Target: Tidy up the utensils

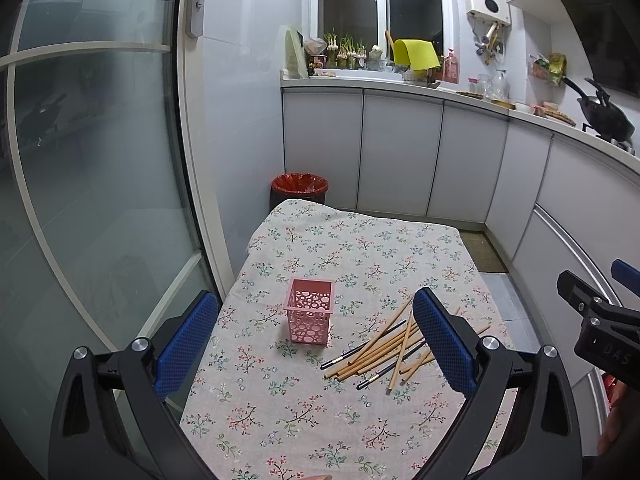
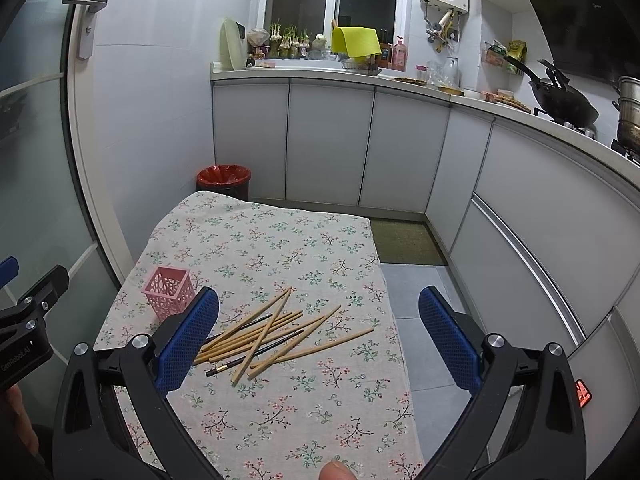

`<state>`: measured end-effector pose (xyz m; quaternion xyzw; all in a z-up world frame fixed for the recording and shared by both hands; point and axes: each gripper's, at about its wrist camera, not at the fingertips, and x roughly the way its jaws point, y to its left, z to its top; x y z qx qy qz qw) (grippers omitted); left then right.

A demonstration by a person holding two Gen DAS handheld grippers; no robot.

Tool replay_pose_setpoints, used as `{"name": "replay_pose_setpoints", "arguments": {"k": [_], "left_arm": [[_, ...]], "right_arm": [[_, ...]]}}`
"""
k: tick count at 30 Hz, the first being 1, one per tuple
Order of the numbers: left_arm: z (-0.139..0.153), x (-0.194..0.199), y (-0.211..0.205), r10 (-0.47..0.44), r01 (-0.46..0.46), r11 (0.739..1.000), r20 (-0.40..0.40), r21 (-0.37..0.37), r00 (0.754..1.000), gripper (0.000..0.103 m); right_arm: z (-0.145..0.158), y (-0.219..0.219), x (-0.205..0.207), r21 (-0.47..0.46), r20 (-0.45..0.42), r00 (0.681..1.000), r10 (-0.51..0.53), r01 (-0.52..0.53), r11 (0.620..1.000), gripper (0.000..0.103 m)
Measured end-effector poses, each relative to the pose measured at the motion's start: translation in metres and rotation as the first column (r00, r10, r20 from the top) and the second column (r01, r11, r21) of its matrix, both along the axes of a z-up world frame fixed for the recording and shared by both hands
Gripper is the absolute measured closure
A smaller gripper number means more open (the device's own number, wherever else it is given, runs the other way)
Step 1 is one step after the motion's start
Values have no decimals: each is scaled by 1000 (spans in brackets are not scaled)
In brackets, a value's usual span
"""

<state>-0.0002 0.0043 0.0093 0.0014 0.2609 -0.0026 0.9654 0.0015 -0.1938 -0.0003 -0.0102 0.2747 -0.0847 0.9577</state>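
Two pairs of tongs hover over one table dressed in a floral cloth, with white kitchen cabinets running behind it from 12 to 3 o'clock and a frosted glass door at 9 o'clock. At the far left corner of the table, on the floor, stands a bin lined with a red bag. Left tongs are spread wide, blue pads apart and holding nothing; through their gap the pink perforated holder stands upright on the cloth, near the middle of the table. Right tongs are likewise spread wide and hold nothing. Between their pads lies the loose heap of chopsticks, mostly bamboo-coloured with a few dark ones crossing among them, flat on the cloth and fanned toward 2 o'clock. Seen from the right wrist, the holder sits at 10 o'clock from the heap, near it but apart. A fingertip shows at 6 o'clock
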Motion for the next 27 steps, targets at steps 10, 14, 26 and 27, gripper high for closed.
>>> {"name": "replay_pose_setpoints", "arguments": {"k": [10, 14, 26, 27], "left_arm": [[0, -1, 0, -1, 1, 1000, 2, 0, 1000, 8], [0, -1, 0, -1, 1, 1000, 2, 1, 1000, 8], [1, -2, 0, 0, 0, 1000, 4, 0, 1000, 8], [1, -1, 0, -1, 1, 1000, 5, 0, 1000, 8]], "right_arm": [[0, 3, 0, 1, 1, 1000, 4, -4, 1000, 7], [0, 4, 0, 0, 2, 1000, 4, -4, 1000, 7], [0, 3, 0, 2, 2, 1000, 5, -5, 1000, 7], [0, 3, 0, 1, 2, 1000, 4, -4, 1000, 7]]}}
